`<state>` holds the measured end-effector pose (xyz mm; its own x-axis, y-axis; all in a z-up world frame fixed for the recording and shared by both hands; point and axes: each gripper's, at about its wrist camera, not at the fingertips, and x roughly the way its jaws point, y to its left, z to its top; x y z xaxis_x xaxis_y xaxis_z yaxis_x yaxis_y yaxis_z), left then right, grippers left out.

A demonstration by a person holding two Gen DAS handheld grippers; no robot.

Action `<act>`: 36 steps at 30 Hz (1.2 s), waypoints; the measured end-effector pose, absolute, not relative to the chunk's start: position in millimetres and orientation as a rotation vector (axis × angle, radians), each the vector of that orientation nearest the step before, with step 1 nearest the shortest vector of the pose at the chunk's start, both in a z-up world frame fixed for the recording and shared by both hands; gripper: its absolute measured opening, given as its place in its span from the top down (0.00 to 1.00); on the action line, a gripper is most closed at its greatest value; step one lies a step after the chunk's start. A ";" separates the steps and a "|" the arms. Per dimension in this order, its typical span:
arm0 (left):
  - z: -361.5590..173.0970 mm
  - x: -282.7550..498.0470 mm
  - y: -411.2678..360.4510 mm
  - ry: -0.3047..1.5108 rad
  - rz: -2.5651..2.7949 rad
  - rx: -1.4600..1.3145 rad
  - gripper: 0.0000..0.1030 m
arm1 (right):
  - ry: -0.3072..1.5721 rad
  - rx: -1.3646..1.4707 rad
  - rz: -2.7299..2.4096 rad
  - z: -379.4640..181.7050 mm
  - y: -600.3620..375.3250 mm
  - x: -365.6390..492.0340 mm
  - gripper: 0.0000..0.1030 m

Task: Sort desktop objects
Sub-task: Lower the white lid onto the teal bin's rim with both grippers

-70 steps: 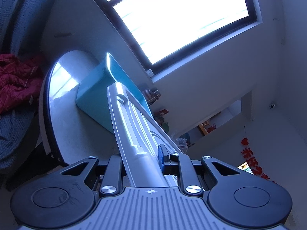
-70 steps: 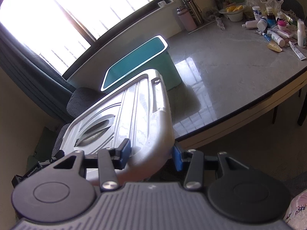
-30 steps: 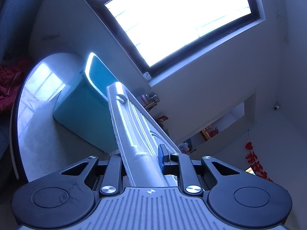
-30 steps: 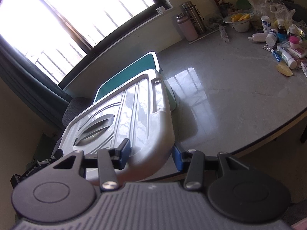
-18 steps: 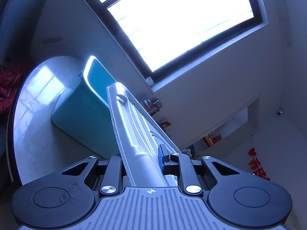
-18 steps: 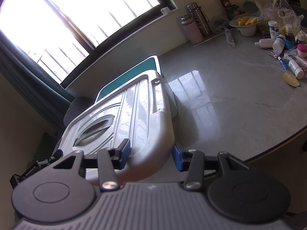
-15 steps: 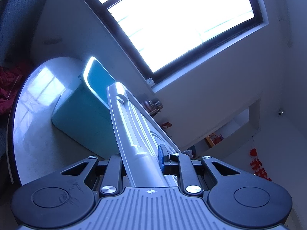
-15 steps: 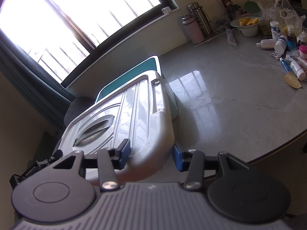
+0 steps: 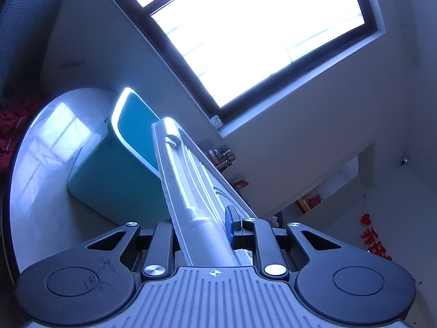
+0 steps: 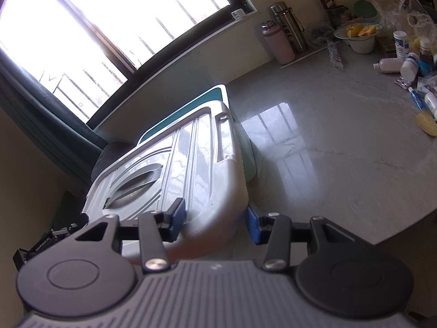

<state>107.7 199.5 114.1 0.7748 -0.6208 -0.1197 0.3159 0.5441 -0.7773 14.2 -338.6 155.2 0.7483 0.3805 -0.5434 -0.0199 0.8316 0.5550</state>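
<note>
A grey plastic lid (image 10: 174,175) with a recessed handle is held between my two grippers, tilted over the open teal storage bin (image 9: 117,175) on the table. My left gripper (image 9: 202,224) is shut on one edge of the lid (image 9: 188,180). My right gripper (image 10: 215,218) is shut on the opposite edge, its blue pads (image 10: 252,225) on either side of the rim. Only the far rim of the bin (image 10: 215,93) shows in the right wrist view; the rest is hidden behind the lid.
The grey marble table (image 10: 341,150) carries two flasks (image 10: 284,35), a bowl of fruit (image 10: 360,37) and several bottles and tubes (image 10: 409,65) at its far right. A window (image 10: 109,27) and dark curtain (image 10: 41,125) lie behind. A chair (image 9: 16,27) stands at the left.
Both grippers have carried the lid forward and closer over the teal bin, which now sits largely behind the lid. The grip on the lid is unchanged.
</note>
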 end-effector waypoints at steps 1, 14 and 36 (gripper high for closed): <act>114.4 112.0 200.1 0.408 -0.573 -0.824 0.81 | 0.696 0.554 0.232 155.6 -337.5 18.3 0.54; 122.2 166.9 213.4 0.389 -0.555 -0.825 0.81 | 0.691 0.542 0.246 159.9 -318.8 72.9 0.54; 125.7 260.1 225.8 0.399 -0.569 -0.825 0.81 | 0.688 0.529 0.223 158.4 -298.0 140.5 0.53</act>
